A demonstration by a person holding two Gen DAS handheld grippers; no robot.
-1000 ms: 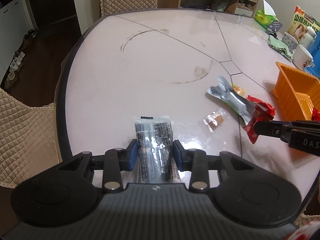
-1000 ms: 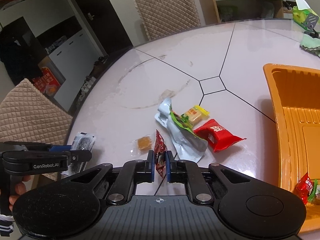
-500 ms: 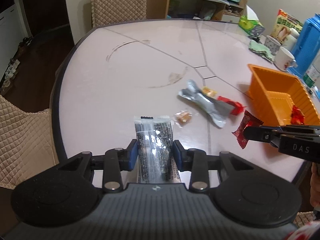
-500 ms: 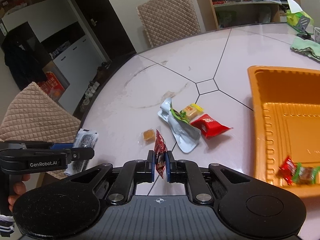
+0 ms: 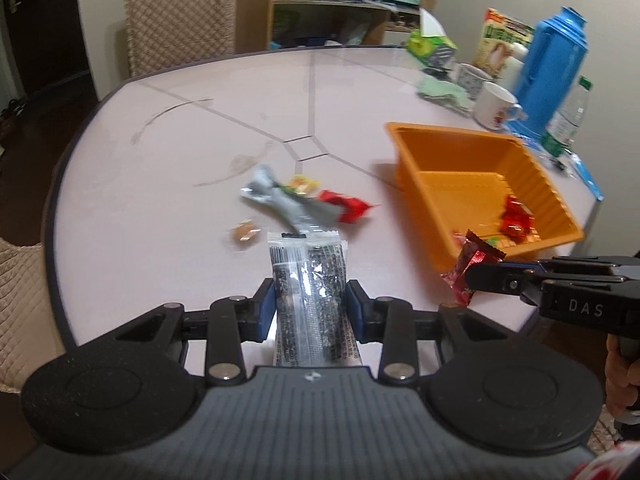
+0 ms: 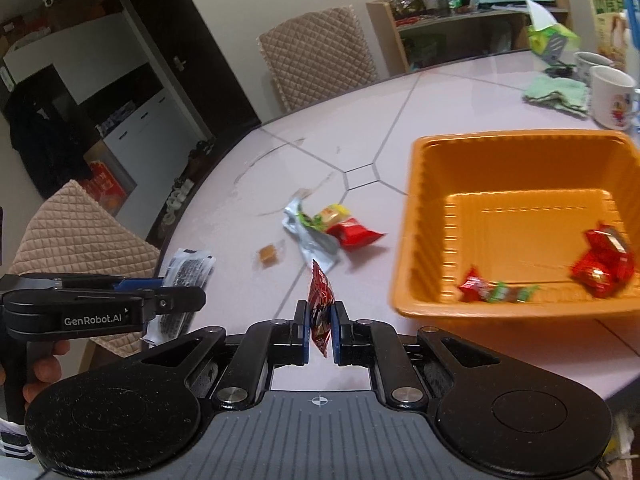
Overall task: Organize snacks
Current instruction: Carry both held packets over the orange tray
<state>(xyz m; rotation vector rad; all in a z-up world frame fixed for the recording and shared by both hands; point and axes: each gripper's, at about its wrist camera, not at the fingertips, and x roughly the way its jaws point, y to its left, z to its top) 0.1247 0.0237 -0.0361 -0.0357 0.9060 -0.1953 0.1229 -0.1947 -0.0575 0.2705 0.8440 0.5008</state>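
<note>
Over table [image 5: 160,152], tongs grip black packet [image 5: 308,280] and red packet [image 6: 320,308].

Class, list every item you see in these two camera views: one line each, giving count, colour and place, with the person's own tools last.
Orange bin: 1, orange, table's right side.
Wrapped snacks in bin: about 3, red and green, bin floor.
Silver packet: 1, silver, table centre.
Yellow snack: 1, yellow, beside silver packet.
Red snack: 1, red, beside silver packet.
Amber candy: 1, amber, lying apart.
Mugs: 2, white, behind bin.
Green cloth: 1, green, near mugs.
Flask: 1, blue, far right.
Black-speckled packet: 1, held by left gripper.
Dark red packet: 1, held by right gripper.
</note>
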